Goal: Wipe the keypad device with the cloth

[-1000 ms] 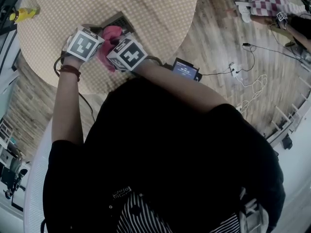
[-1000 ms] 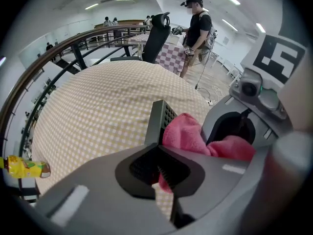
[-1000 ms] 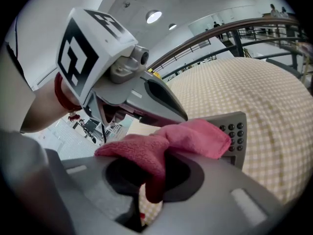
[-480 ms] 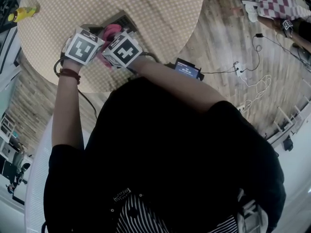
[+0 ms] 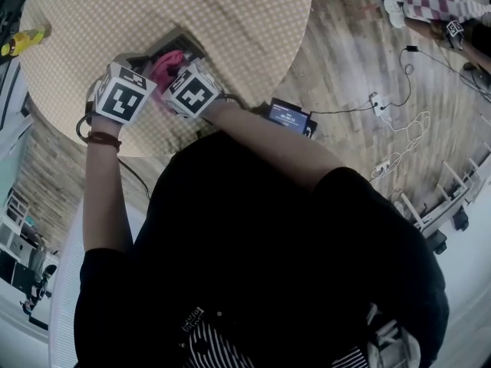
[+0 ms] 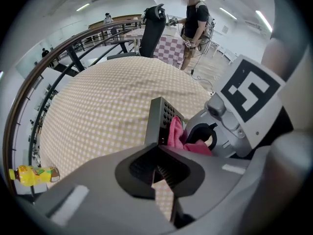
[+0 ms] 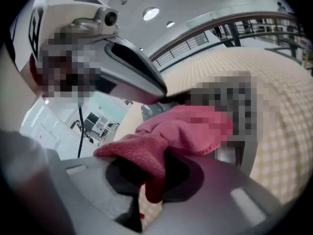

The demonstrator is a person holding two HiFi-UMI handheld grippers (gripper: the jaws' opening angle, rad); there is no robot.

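Note:
The grey keypad device (image 6: 163,117) stands tilted up off the checked table (image 5: 230,21), its lower edge caught in my left gripper (image 6: 159,168), which is shut on it. A pink cloth (image 7: 181,129) lies pressed against the device's key face. My right gripper (image 7: 150,177) is shut on a fold of that cloth. In the head view the two marker cubes sit side by side, with the cloth (image 5: 167,64) and the device (image 5: 184,43) just beyond them. Mosaic hides most of the device in the right gripper view.
A yellow bottle (image 5: 19,41) lies at the table's far left edge. On the wooden floor to the right are a small screen device (image 5: 290,116), a power strip with cables (image 5: 376,102) and a person standing (image 6: 195,18). A railing rings the area.
My right gripper has drawn the pink cloth across the device toward the left gripper. Less cloth shows now. The left gripper keeps its hold.

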